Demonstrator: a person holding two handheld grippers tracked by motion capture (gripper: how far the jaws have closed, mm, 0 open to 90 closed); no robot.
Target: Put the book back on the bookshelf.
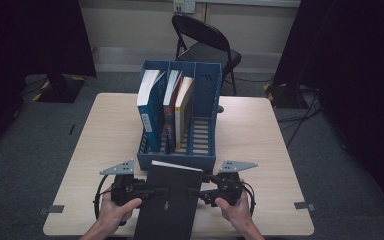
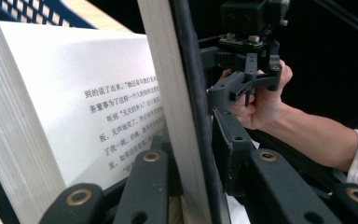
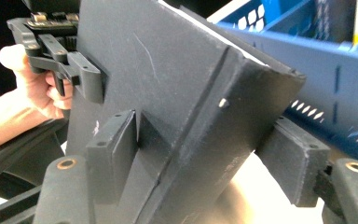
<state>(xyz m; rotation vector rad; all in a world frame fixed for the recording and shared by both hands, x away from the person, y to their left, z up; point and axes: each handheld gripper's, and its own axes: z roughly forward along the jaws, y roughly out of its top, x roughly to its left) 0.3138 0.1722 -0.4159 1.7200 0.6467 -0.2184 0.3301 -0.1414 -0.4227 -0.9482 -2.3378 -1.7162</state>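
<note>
The black book (image 1: 169,200) is held just on the near side of the blue file rack (image 1: 177,161), between the 2 grippers, its long axis running from the near table edge toward the rack and its far end raised against the rack's front wall. The left gripper (image 1: 156,191) is pinched tight on the book's left edge; in the left gripper view its jaws are seen clamped over the cover and a thin block of pages (image 2: 193,140), with the rest of the printed pages fanned away to one side. The right gripper (image 1: 196,191) is set on the opposite edge, its jaws spread around the spine (image 3: 200,154): the inner pad lies against the cover, and contact of the outer pad cannot be told. Both hands are equally near the book. Beyond it, 3 compartments are seen in the rack; 3 upright books (image 1: 166,107) fill the left and middle ones, while the right compartment (image 1: 202,132), straight ahead of the book's far end, is judged the likely slot.
</note>
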